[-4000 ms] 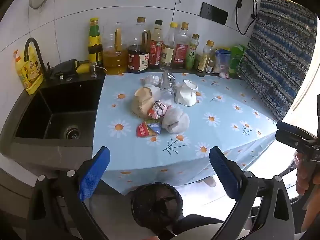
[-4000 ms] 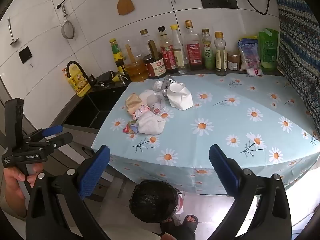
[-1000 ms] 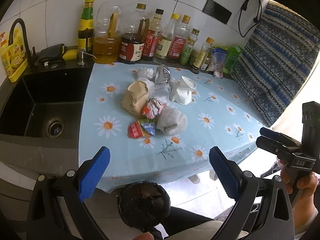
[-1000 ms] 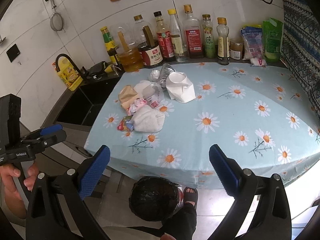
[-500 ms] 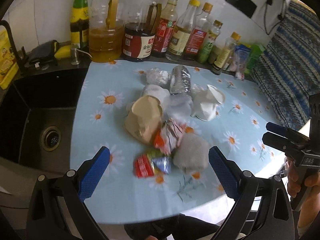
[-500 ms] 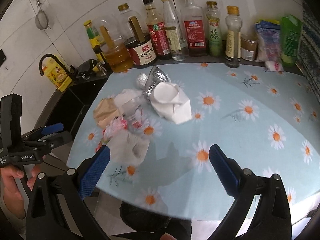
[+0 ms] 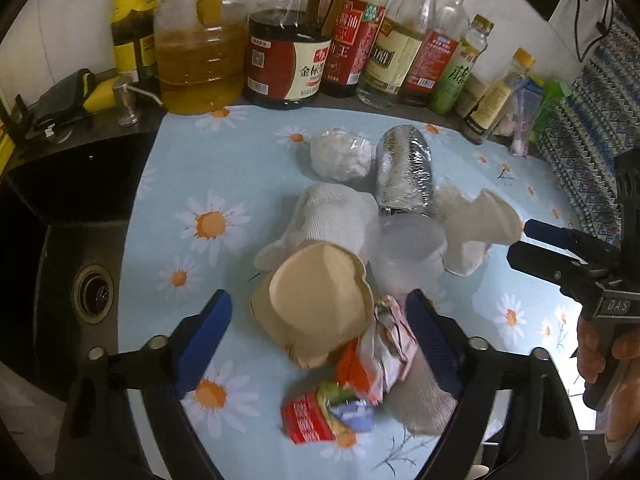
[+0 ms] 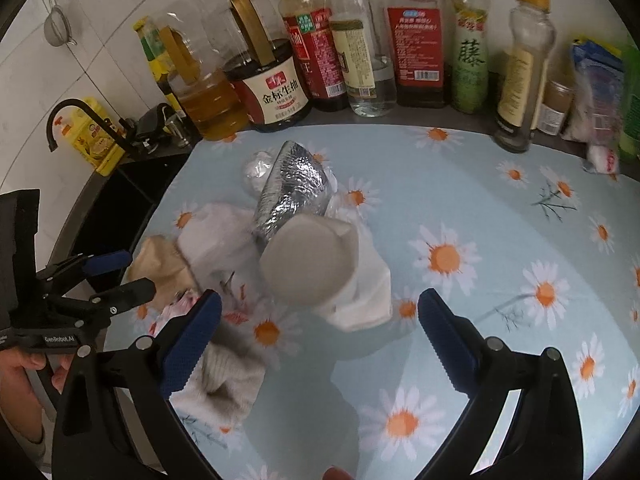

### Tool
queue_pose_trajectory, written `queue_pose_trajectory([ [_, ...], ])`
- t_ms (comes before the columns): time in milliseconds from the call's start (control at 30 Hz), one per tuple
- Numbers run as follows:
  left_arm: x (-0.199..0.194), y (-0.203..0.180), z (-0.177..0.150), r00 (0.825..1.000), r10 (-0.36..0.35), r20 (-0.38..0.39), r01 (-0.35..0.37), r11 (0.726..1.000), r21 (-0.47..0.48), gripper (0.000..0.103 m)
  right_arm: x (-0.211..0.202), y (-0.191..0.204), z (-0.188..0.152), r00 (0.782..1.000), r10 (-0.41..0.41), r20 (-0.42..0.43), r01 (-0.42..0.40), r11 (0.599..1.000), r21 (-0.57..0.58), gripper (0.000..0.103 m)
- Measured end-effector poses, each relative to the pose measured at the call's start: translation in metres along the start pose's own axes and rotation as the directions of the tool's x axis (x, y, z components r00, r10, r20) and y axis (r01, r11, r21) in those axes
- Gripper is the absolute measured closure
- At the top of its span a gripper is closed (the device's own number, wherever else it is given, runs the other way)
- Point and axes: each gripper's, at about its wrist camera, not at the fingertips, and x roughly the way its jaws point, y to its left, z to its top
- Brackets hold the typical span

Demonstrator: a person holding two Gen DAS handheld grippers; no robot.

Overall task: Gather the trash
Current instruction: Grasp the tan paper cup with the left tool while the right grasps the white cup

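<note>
1. Because the trash is heaped together near the middle of the tablecloth [image 8: 500,216], toward its sink-side edge, both tools come at the one pile from the front edge instead of reaching across the surface.
2. The left gripper [image 7: 320,332] hangs with its fingers wide apart on either side of the crushed brown paper cup [image 7: 316,312], which to my eye is the piece it means to take first; nothing is clamped yet.
3. The right gripper [image 8: 320,332] is likewise spread open, lined up on the white paper cup [image 8: 320,268] that lies on its side, mouth toward the front edge; it holds nothing.
4. Behind the cups lies a crumpled foil wrapper [image 7: 404,168] with a small plastic-wrapped wad [image 7: 340,154] beside it, both toward the back edge, where the row of bottles [image 7: 288,52] stands against the wall, well out of the way.
5. At the front of the pile sit a red snack wrapper [image 7: 316,416], a pink-and-silver wrapper [image 7: 384,344] and a grey cloth-like lump [image 7: 420,400], which the left gripper's finger partly hides.
6. A clear plastic cup [image 7: 408,256] is hard to make out against the white rag [image 7: 332,216] next to it.
7. No bin or bag shows in either view, so I cannot tell where the trash is to go.
8. The sink [image 7: 80,240] beside the cloth's left edge is cut off by the frame.
</note>
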Motion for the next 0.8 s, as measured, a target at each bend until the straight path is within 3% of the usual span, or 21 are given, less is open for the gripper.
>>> queue_pose_trajectory([
  [200,0.014,0.002,0.008,1.000,0.001,-0.019,-0.002,1.000,-0.007,0.034,0.017,-0.005,0.011,0.999,0.011,-0.030,-0.011,1.000,-0.002,0.026],
  [300,0.020,0.002,0.009,0.999,0.005,-0.034,-0.005,1.000,-0.008,0.047,0.020,-0.005,0.015,0.999,0.016,-0.031,-0.016,1.000,-0.005,0.027],
  [467,0.022,0.003,0.012,1.000,0.008,-0.024,-0.008,1.000,-0.012,0.055,0.017,-0.006,0.018,0.999,0.024,-0.024,-0.024,1.000,-0.010,0.031],
  [800,0.011,0.007,0.017,1.000,0.020,0.018,-0.019,1.000,-0.012,0.056,0.004,-0.007,0.021,1.000,0.007,0.019,-0.007,1.000,-0.013,0.044],
])
